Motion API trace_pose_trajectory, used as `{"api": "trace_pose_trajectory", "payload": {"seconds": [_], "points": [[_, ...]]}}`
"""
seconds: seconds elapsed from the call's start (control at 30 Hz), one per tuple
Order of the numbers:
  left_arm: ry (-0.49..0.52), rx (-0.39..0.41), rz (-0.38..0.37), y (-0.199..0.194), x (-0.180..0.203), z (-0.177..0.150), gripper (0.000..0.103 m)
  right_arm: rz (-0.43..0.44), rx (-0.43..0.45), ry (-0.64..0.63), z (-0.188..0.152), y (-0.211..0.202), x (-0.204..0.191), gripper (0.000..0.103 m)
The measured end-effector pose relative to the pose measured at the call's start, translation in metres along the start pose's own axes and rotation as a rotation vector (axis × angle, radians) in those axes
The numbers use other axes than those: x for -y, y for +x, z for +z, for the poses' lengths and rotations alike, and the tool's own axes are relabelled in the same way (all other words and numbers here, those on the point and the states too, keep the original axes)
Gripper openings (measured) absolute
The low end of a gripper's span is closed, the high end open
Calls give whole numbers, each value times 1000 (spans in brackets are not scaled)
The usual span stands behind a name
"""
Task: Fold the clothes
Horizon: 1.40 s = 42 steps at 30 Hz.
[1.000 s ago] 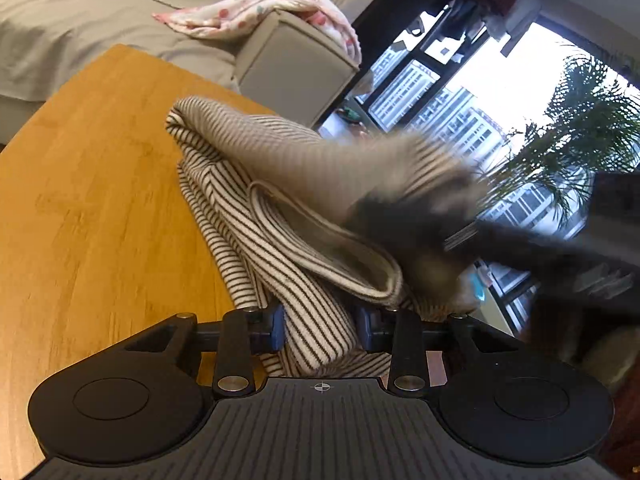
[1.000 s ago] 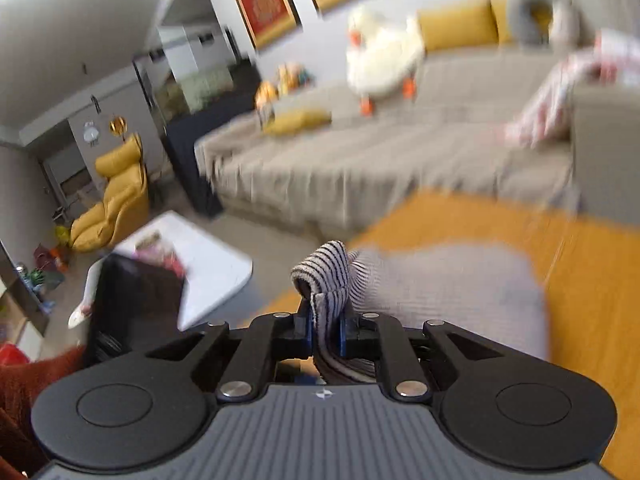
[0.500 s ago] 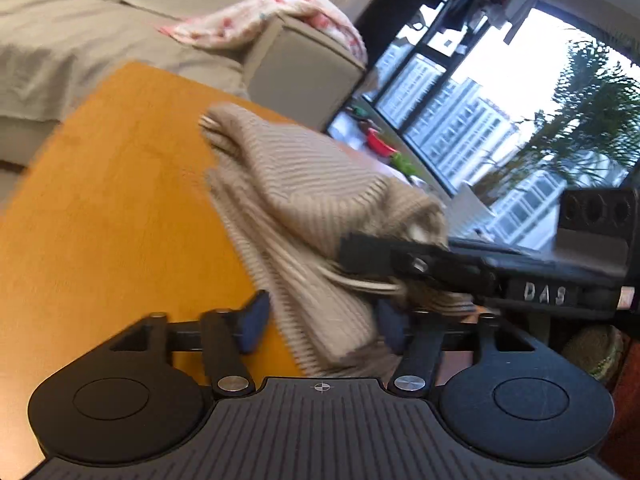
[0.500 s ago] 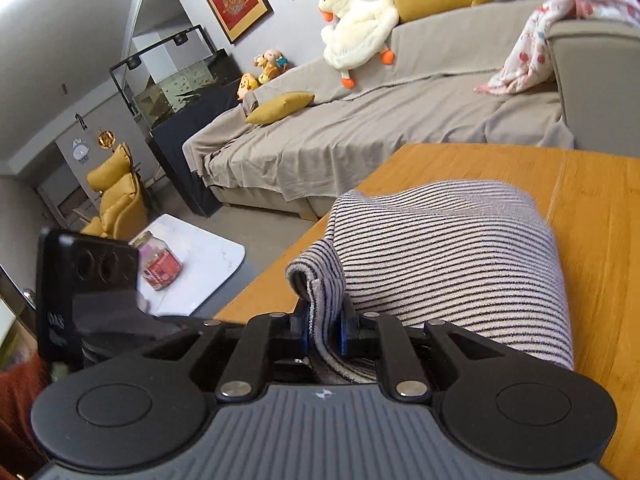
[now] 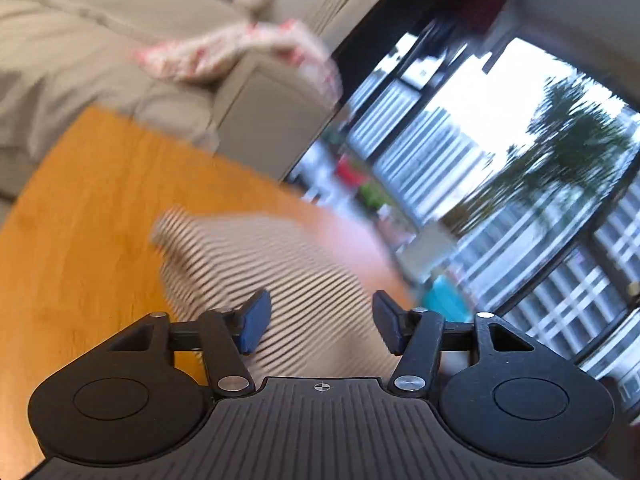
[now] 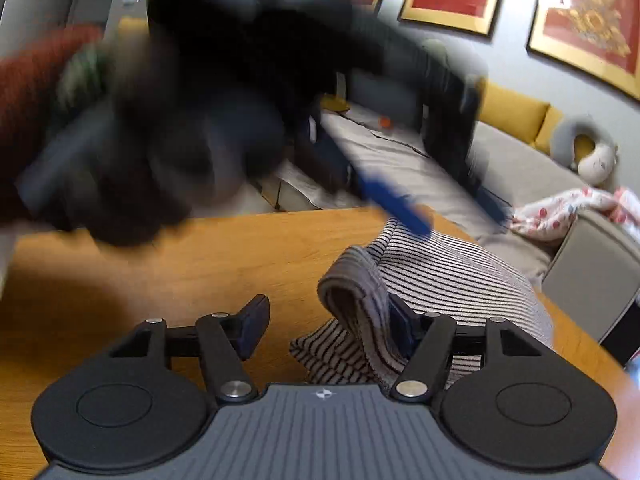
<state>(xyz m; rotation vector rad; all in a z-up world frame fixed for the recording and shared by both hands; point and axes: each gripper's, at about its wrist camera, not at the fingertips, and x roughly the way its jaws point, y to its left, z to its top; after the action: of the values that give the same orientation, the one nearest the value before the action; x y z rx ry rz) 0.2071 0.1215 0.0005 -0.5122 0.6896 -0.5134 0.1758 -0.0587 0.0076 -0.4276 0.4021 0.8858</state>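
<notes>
A folded black-and-white striped garment (image 5: 256, 272) (image 6: 448, 280) lies on the wooden table (image 5: 80, 240) (image 6: 200, 256). My left gripper (image 5: 320, 326) is open above the garment's near part, its blue pads apart and holding nothing; this view is motion-blurred. My right gripper (image 6: 332, 328) is open too; a raised fold of the garment's edge (image 6: 352, 284) leans against its right finger (image 6: 400, 332), the left finger stands free. The other gripper (image 6: 400, 208) shows blurred and open above the garment in the right wrist view.
A grey sofa (image 5: 120, 48) (image 6: 520, 168) stands behind the table, with a pink spotted blanket (image 5: 224, 52) (image 6: 568, 208) on its armrest. Large windows (image 5: 500, 160) are to the right in the left wrist view. A person's dark gloved hand and red sleeve (image 6: 32, 92) fill the upper left.
Both grippers have let go of the striped garment and opened. The garment dropped flat onto the table. The left gripper has lifted and swung over it, blurred.
</notes>
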Motion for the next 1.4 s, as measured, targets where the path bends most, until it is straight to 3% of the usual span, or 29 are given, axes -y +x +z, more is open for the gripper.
{"api": "trace_pose_trajectory", "payload": {"seconds": [0.03,0.17,0.2,0.33,0.43,0.5,0.67,0.8,0.9,0.97,1.07,1.17,1.23,1.27,1.33,1.37,1.4], "points": [[-9,2,-3,1,-4,-1,48,20,-2,42,1,-7,10,71],[-29,9,-7,3,-14,-3,47,34,30,257,4,-44,58,102],[-22,10,-4,3,-14,-4,47,23,50,309,4,-52,69,103],[7,18,8,2,-13,-7,48,-84,102,462,-3,-58,97,103],[29,23,17,1,-12,-10,48,-171,-109,394,-21,-13,83,103],[44,27,23,0,-11,-11,48,-218,-90,421,-38,-2,70,103],[82,35,35,2,-7,-14,48,-170,-95,585,-44,1,76,103],[116,41,46,2,-3,-17,49,-73,-137,745,-56,-3,95,103],[137,41,54,2,-2,-16,49,-20,-96,767,-54,-11,122,103],[144,42,54,3,-1,-16,49,-63,-8,741,-40,-24,138,103],[143,44,47,4,-1,-16,52,-88,19,712,-15,-21,165,103],[147,46,48,4,-2,-17,52,-60,-18,736,-5,8,189,102],[148,48,50,4,-1,-16,52,-17,-99,778,-6,41,202,100],[148,48,51,4,-1,-16,52,3,-146,791,-8,56,204,94],[148,52,56,4,-1,-17,55,41,-210,772,-11,75,199,71],[149,54,51,3,-1,-18,56,53,-213,741,-10,78,194,67],[150,57,46,3,-2,-18,58,51,-159,668,-3,67,186,64]]}}
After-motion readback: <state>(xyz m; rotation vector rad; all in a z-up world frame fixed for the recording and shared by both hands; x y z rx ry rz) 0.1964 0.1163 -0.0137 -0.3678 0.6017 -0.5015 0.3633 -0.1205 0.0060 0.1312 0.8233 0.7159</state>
